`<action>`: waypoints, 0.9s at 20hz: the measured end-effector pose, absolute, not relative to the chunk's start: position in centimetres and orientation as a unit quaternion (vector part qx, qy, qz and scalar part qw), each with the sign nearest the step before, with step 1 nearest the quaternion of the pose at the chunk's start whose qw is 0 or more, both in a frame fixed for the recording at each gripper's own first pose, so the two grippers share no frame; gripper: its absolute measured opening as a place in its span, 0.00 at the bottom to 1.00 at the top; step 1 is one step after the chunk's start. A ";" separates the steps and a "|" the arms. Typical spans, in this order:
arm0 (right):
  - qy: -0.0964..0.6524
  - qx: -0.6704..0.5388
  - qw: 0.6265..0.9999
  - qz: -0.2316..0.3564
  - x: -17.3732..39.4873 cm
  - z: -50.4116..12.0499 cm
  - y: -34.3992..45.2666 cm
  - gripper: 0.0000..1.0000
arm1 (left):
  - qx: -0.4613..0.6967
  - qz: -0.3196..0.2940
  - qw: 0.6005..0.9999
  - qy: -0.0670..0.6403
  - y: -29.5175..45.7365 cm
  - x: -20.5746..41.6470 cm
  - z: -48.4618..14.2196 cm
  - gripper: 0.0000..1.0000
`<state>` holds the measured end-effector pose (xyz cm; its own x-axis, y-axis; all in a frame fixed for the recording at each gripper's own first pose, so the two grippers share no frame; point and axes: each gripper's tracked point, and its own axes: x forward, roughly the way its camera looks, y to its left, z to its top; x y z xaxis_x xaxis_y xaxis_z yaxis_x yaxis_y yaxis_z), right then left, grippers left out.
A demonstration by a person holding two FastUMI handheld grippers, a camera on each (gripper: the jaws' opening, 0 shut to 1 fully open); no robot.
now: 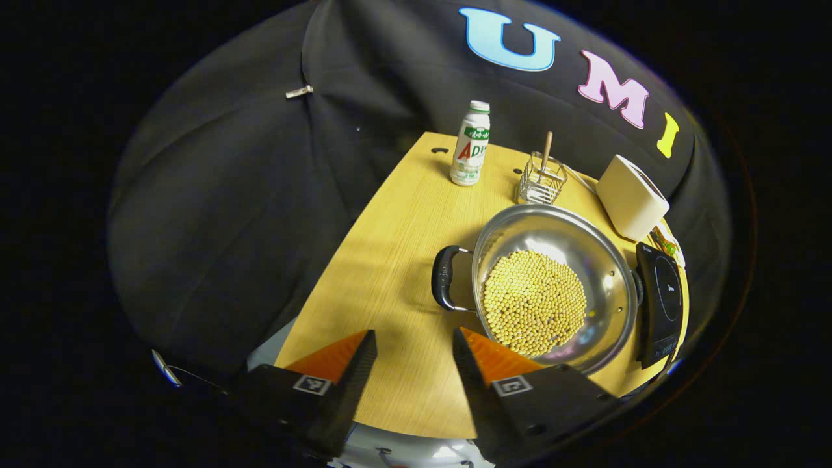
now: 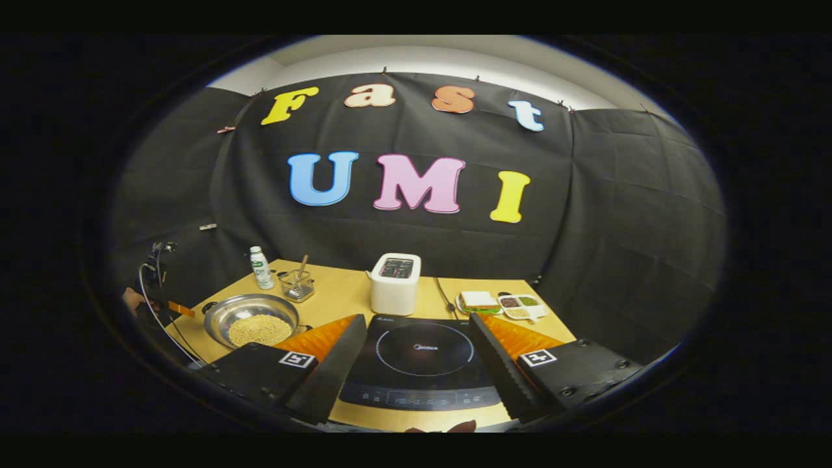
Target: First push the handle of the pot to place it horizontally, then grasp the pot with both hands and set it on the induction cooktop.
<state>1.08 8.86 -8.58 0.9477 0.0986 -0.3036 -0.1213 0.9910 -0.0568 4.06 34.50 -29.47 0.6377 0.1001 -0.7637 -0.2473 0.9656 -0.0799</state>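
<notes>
A steel pot (image 1: 588, 247) holding yellow beans (image 1: 534, 302) sits on the wooden table (image 1: 396, 260). Its black handle (image 1: 443, 278) points toward the table's left side. My left gripper (image 1: 414, 344) is open, hovering near the table's front edge just below that handle, touching nothing. The black induction cooktop (image 1: 662, 299) lies right beside the pot. In the right gripper view the cooktop (image 2: 419, 361) lies straight ahead between the fingers of my open right gripper (image 2: 416, 328). The pot (image 2: 252, 311) sits to the cooktop's left, and the other gripper (image 2: 179, 308) is at the far left.
A white bottle (image 1: 470, 144) and a wire holder with a wooden stick (image 1: 541, 179) stand behind the pot. A white toaster (image 2: 394, 283) stands behind the cooktop, with a sandwich plate (image 2: 479, 301) and a tray of small dishes (image 2: 521, 305) to its right.
</notes>
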 end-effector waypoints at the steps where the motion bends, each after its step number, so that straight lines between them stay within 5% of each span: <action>1: 0.159 -0.033 0.984 0.068 1.3 -9.0 9.8 0.98 | -0.084 0.098 0.906 0.403 34.5 3.8 -28.8 0.82; 3: 0.176 -0.024 0.980 0.094 1.7 -9.9 11.7 0.98 | -0.075 0.100 0.918 0.376 34.5 3.9 -27.5 0.95; 11: 0.255 0.026 0.952 0.165 4.1 -14.2 19.3 0.98 | -0.057 0.062 0.946 0.313 33.4 5.2 -25.5 0.95; 18: 0.312 0.042 0.935 0.161 6.8 -19.4 23.7 0.99 | -0.033 0.006 0.955 0.293 32.1 8.2 -25.9 0.95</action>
<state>6.85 23.69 -19.45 0.7537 0.3276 -0.5697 -0.2755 0.9445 0.1787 8.23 32.08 -25.91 0.8278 -0.0073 -0.5609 -0.0318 0.9977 -0.0599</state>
